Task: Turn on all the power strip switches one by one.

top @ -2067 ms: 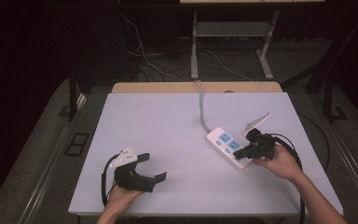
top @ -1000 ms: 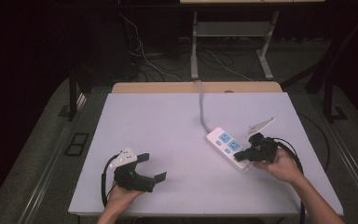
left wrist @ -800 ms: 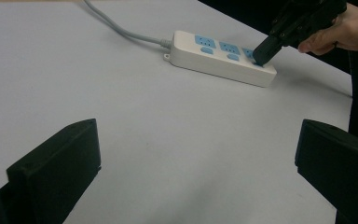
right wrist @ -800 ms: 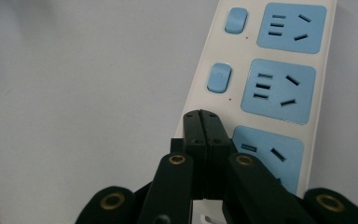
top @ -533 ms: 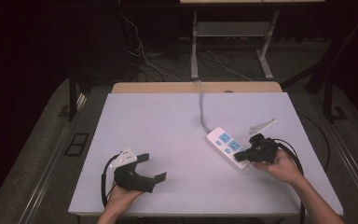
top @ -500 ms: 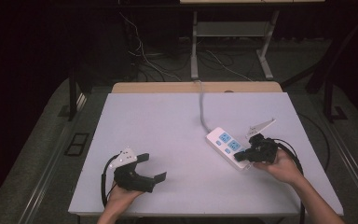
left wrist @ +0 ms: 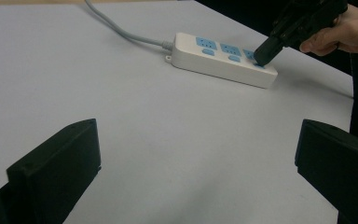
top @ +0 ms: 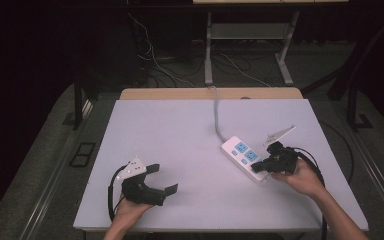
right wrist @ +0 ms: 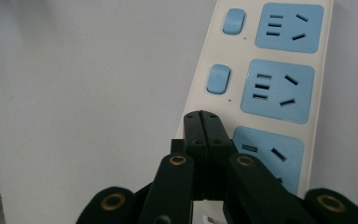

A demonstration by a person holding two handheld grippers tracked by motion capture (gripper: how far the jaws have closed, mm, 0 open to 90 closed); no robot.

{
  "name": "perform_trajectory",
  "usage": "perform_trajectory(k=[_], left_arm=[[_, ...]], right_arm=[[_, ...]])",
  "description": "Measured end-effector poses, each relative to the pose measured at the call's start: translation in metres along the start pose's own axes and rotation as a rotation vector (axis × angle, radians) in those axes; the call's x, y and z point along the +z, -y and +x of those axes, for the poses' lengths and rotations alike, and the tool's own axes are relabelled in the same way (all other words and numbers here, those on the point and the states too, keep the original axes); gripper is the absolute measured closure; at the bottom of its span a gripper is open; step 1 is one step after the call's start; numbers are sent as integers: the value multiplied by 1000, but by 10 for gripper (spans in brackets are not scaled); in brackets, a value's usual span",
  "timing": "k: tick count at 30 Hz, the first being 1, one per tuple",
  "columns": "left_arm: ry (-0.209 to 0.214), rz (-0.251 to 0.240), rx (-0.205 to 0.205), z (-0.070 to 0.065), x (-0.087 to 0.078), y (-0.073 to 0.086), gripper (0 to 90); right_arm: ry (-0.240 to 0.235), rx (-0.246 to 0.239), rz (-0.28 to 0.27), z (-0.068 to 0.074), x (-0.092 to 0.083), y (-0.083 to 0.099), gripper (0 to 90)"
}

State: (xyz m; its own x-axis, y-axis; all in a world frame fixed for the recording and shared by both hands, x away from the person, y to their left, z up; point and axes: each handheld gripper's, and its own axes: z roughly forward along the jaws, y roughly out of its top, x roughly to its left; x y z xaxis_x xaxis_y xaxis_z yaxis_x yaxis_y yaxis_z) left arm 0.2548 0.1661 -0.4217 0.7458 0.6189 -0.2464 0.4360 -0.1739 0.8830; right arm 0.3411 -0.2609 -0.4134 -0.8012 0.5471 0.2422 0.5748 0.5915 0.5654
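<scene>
High view: right claw (closed) touches power strip.

Your worktop has a matt, smooth pale-grey top, with a strip of light wood showing along its far edge. The power strip looks like smooth white plastic with a slight sheen; its sockets and buttons are matt blue plastic. Its cable is sheathed in smooth grey. Your right tongs are black, semi-gloss plastic with brass-coloured rivets; your left tongs look matt black. The floor looks like dull, rough carpet.
</scene>
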Motion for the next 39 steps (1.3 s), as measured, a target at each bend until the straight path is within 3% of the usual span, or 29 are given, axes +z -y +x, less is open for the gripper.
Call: perform_trajectory(k=[32, 39], left_arm=[[-10, -3, -9, 3, -1, 0, 0], [-11, -5, -8, 3, -2, 0, 0]], right_arm=[[7, -54, -2, 7, -20, -44, 900], [-2, -60, -3, 5, -17, -50, 900]])
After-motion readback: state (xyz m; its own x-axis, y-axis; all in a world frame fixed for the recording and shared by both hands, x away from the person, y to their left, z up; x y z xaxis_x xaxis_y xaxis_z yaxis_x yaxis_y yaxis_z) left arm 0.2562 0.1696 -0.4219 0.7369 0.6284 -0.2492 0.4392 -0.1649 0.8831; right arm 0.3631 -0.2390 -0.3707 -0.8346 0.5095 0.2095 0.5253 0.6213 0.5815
